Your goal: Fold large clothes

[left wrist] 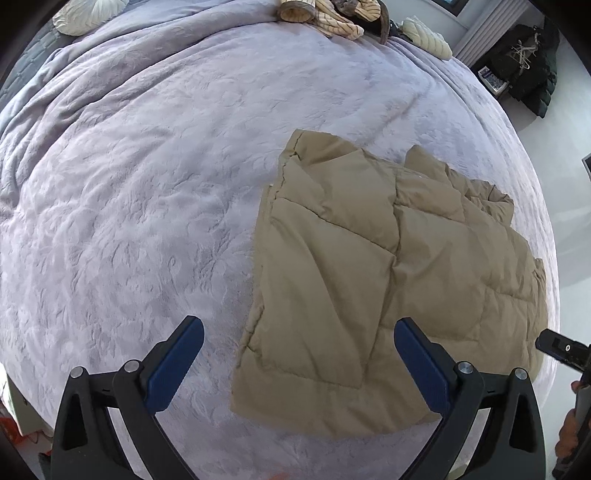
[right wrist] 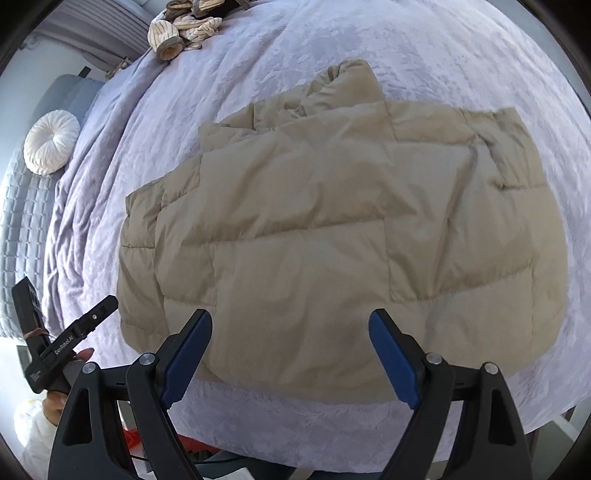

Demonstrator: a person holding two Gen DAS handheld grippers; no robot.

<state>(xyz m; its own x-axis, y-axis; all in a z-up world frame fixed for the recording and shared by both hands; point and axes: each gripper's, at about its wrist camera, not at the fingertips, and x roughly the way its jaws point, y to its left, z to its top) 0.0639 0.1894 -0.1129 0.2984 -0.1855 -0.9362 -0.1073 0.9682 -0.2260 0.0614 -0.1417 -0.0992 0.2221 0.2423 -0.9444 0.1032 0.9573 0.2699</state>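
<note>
A tan quilted puffer jacket (left wrist: pixel 388 280) lies folded on the lilac bedspread (left wrist: pixel 140 206), near the bed's front edge. My left gripper (left wrist: pixel 299 336) hangs open above the jacket's near left corner, nothing between its blue pads. In the right wrist view the jacket (right wrist: pixel 332 236) fills the middle, a sleeve folded across it. My right gripper (right wrist: pixel 290 328) stands open over the jacket's near hem, holding nothing. The left gripper (right wrist: pixel 70 343) and the hand holding it show at the lower left of the right wrist view. The right gripper's body (left wrist: pixel 561 347) shows at the right edge of the left wrist view.
Striped clothes (left wrist: pixel 332 14) are piled at the bed's far end, also seen as the striped pile (right wrist: pixel 184 26). A round white cushion (right wrist: pixel 51 142) lies by the grey headboard side. Dark coats (left wrist: pixel 528 70) hang beyond the bed. Orange things (right wrist: pixel 133 439) lie on the floor below the bed edge.
</note>
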